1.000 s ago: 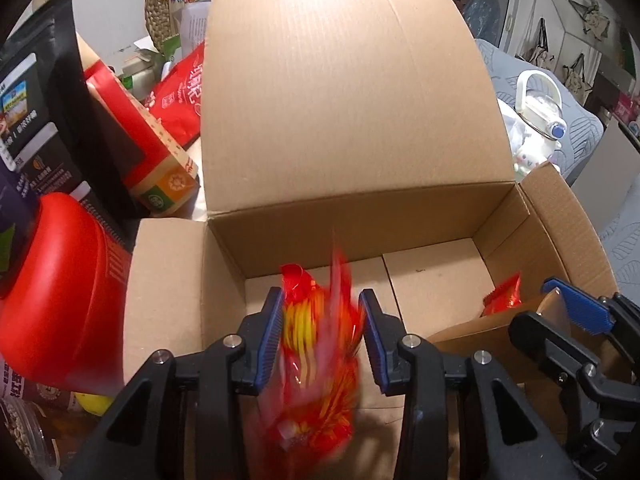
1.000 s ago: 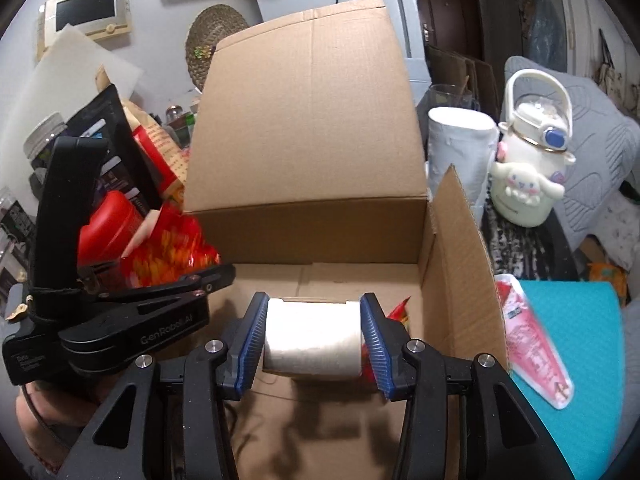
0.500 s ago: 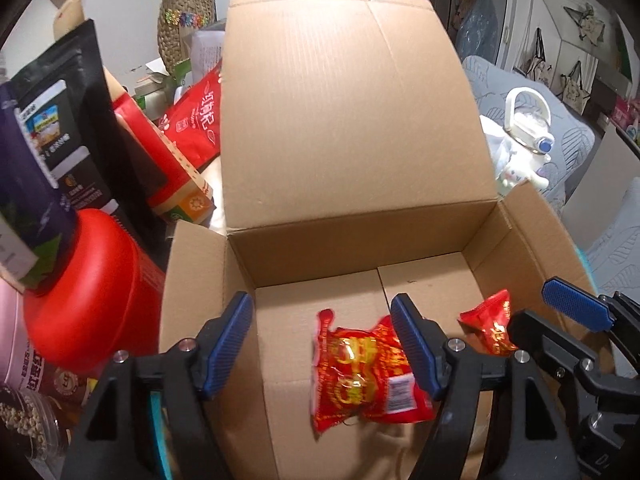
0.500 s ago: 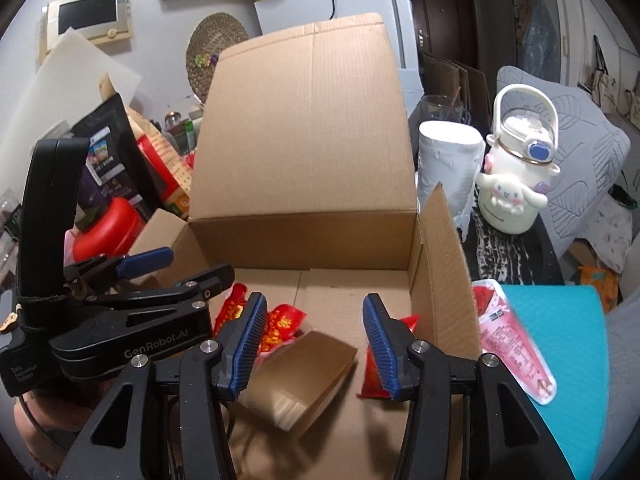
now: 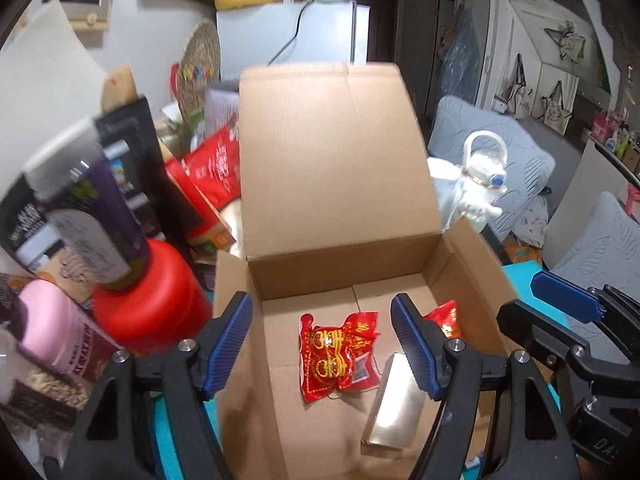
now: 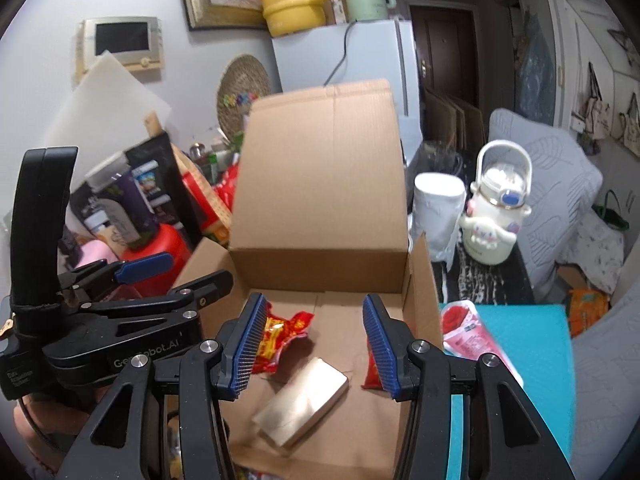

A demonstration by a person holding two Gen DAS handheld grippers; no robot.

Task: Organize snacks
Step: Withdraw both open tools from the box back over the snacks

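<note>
Down on the floor of the open cardboard box (image 5: 340, 184) lies the red snack packet (image 5: 340, 354) with its gold print, flat on the cardboard, framed between the left gripper (image 5: 322, 344)'s two blue fingertips but well below them. Nothing is between those fingers; they stand apart, released. Just beside the packet, under the right-hand fingertip, a pale tan small box (image 5: 394, 404) rests at a tilt, and beyond that fingertip a second red packet (image 5: 446, 318) sits by the box wall. Over to the right gripper (image 6: 316, 344): fingers spread and empty too, the tan box (image 6: 302, 394) below and between them, red packets showing past each fingertip. Left of the left fingers stands a red jar (image 5: 152, 300) among pouches; off to the right, a white cartoon bottle (image 6: 496, 216) near a teal mat (image 6: 532, 336).
</note>
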